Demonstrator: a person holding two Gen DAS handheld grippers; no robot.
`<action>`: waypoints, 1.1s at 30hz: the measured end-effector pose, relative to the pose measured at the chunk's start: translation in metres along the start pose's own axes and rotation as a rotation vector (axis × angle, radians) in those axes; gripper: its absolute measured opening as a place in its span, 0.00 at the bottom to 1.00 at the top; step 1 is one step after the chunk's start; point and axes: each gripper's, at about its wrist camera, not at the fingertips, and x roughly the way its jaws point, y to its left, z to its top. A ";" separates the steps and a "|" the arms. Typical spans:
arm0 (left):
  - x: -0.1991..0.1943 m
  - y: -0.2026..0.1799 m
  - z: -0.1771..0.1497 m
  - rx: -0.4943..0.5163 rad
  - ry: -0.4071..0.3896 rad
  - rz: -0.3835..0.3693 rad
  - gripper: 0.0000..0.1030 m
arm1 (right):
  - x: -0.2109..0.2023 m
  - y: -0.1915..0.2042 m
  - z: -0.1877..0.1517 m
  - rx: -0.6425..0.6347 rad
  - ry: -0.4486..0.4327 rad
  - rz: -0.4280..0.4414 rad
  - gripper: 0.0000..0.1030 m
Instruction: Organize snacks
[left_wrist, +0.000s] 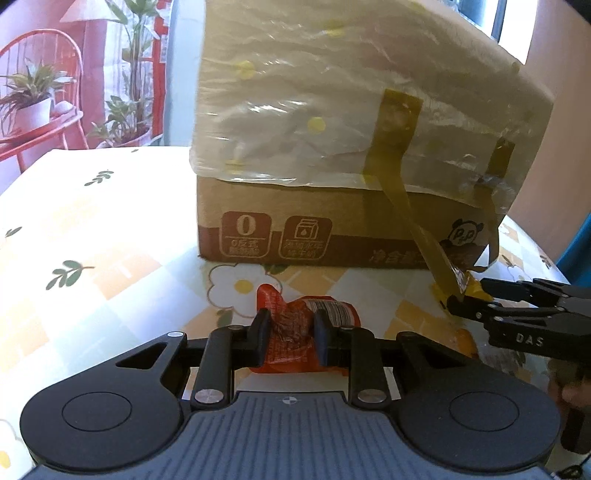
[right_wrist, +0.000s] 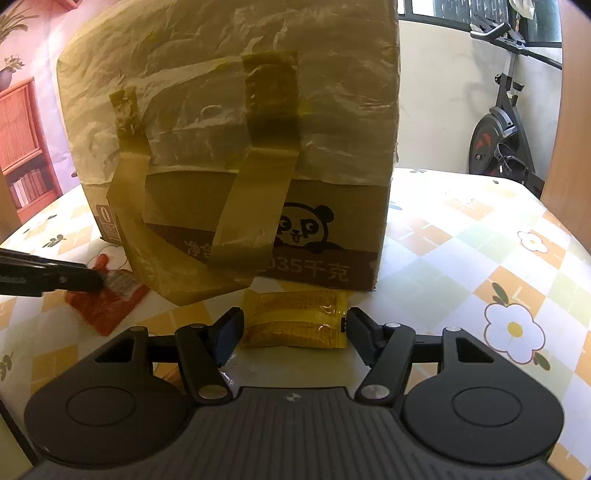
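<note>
Landmark: box (left_wrist: 332, 221), cardboard, panda print, standing on the bench (left_wrist: 92, 221); its upper part wrapped in a clear bag held by strips of yellow-brown tape (right_wrist: 255, 206).

Left tongs (left_wrist: 291, 334): clenched on the red packet (left_wrist: 291, 328); both fingers (left_wrist: 260, 332) press into its crumpled middle; packet is in front of the box, near its left end in the left wrist view; whether it is lifted off the bench cannot be told; barcode patch faces up at its right side.

Right tongs (right_wrist: 291, 332): released; fingers stand either side of the yellow packet (right_wrist: 295, 323), close to its ends; whether the pads touch it cannot be told; the packet lies flat on the bench, just in front of the box, below the panda.

Cross-check: in the left wrist view the right tongs (left_wrist: 465, 299) sit at the box's front right corner, by a trailing tape strip; in the right wrist view the left tongs (right_wrist: 98, 282) reach in from the left onto the red packet (right_wrist: 107, 306), left of the box front.

Bench cloth: checked, flower print.
</note>
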 end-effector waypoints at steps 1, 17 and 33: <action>-0.002 0.001 -0.002 0.002 0.003 0.000 0.26 | 0.000 0.001 0.000 -0.002 0.001 -0.002 0.63; 0.012 0.012 0.001 -0.041 0.014 0.040 0.26 | 0.003 0.006 -0.001 -0.011 0.006 -0.009 0.64; 0.016 -0.004 -0.006 0.025 0.007 0.116 0.66 | 0.002 0.004 -0.001 -0.009 0.004 -0.004 0.64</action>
